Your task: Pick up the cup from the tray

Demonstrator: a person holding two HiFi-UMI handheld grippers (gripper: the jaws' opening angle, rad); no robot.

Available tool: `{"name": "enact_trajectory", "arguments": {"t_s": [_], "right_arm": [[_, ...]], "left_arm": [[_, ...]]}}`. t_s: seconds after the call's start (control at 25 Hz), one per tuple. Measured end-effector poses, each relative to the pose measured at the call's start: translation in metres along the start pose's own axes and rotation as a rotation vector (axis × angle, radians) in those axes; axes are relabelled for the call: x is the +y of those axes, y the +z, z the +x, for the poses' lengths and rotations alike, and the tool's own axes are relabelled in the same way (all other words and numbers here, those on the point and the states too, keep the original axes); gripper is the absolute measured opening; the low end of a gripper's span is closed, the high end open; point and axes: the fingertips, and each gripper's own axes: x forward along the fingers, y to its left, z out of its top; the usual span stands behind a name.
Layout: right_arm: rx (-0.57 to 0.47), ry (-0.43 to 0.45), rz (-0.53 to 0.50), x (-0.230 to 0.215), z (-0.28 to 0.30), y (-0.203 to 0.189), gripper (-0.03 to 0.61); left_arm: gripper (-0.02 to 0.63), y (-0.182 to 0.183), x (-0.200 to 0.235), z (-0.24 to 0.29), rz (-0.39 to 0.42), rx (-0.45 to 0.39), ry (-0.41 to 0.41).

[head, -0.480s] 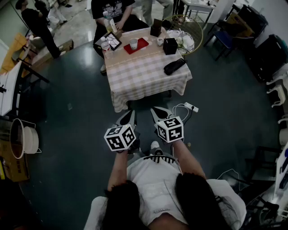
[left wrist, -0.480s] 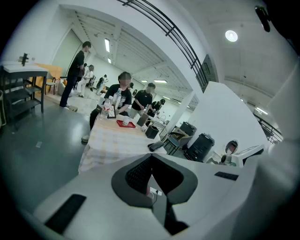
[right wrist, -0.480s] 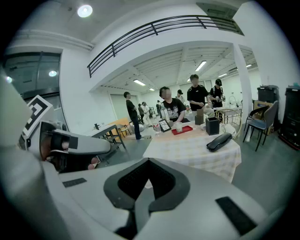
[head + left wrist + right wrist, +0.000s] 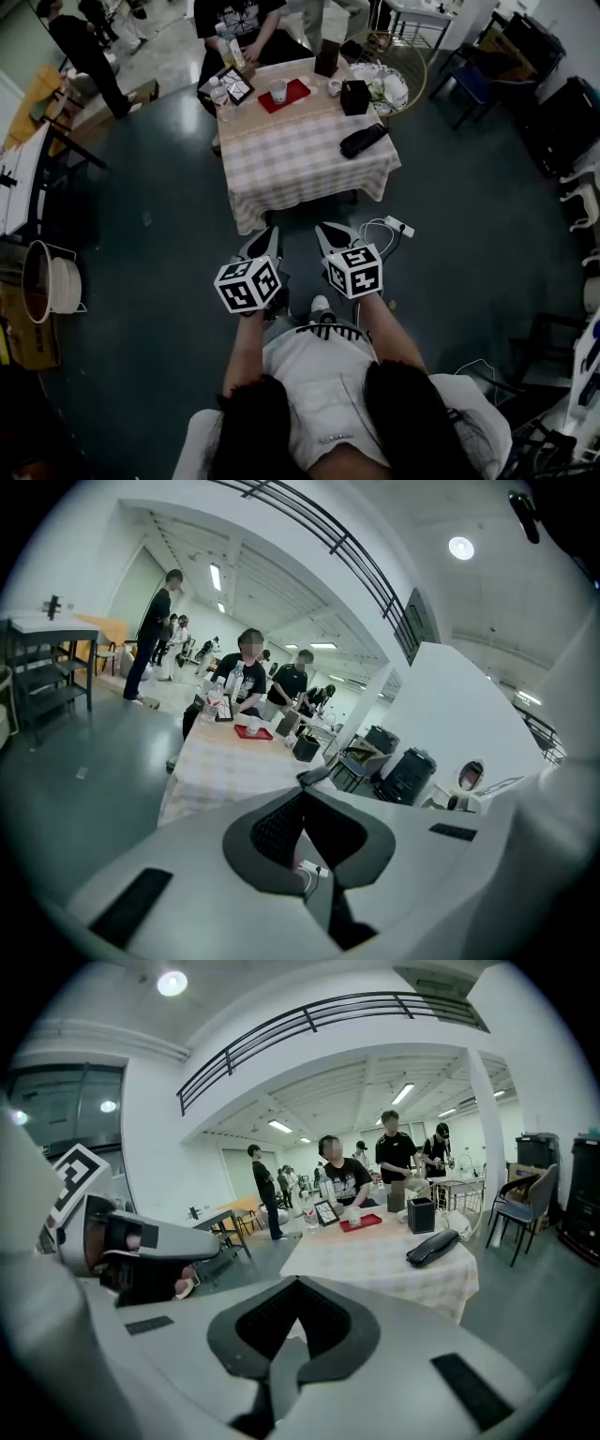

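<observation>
A white cup stands on a red tray at the far side of a table with a checked cloth. Both grippers hang in front of the person's body, well short of the table's near edge. The left gripper and right gripper point at the table, jaws together with nothing between them. In the left gripper view the cup and tray are small and far beyond the left gripper. The right gripper view shows the cup on the tray, past the right gripper.
On the table lie a long black case, a black box, a small cup, a framed tablet and a bottle. A person sits at the far side. A power strip lies on the floor.
Almost nothing differs. The left gripper has drifted slightly up and left, and the table sits a touch higher in the head view.
</observation>
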Motion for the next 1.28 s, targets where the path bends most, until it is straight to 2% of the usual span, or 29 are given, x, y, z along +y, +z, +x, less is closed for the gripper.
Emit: {"name": "enact_trajectory", "arguments": {"t_s": [0.36, 0.68, 0.72, 0.88, 0.92, 1.28], "right_arm": [[0.011, 0.069, -0.037, -0.015, 0.004, 0.014, 0.006], [-0.029, 0.067, -0.028, -0.029, 0.01, 0.032, 0.012], [-0.031, 0.073, -0.031, -0.03, 0.012, 0.034, 0.028], [-0.067, 0.05, -0.058, -0.035, 0.027, 0.049, 0.189], [-0.075, 0.039, -0.073, -0.037, 0.031, 0.054, 0.209], [-0.103, 0.059, -0.11, -0.048, 0.086, 0.1, 0.296]], "left_arm": [[0.009, 0.005, -0.015, 0.024, 0.018, -0.023, 0.052], [0.008, 0.019, -0.011, 0.042, 0.036, -0.005, 0.092], [0.009, 0.021, -0.009, 0.044, 0.034, -0.006, 0.098], [0.008, 0.031, 0.006, 0.056, 0.046, -0.006, 0.131], [0.009, 0.034, 0.011, 0.06, 0.05, -0.001, 0.142], [0.009, 0.075, 0.038, 0.107, 0.098, 0.002, 0.129]]}}
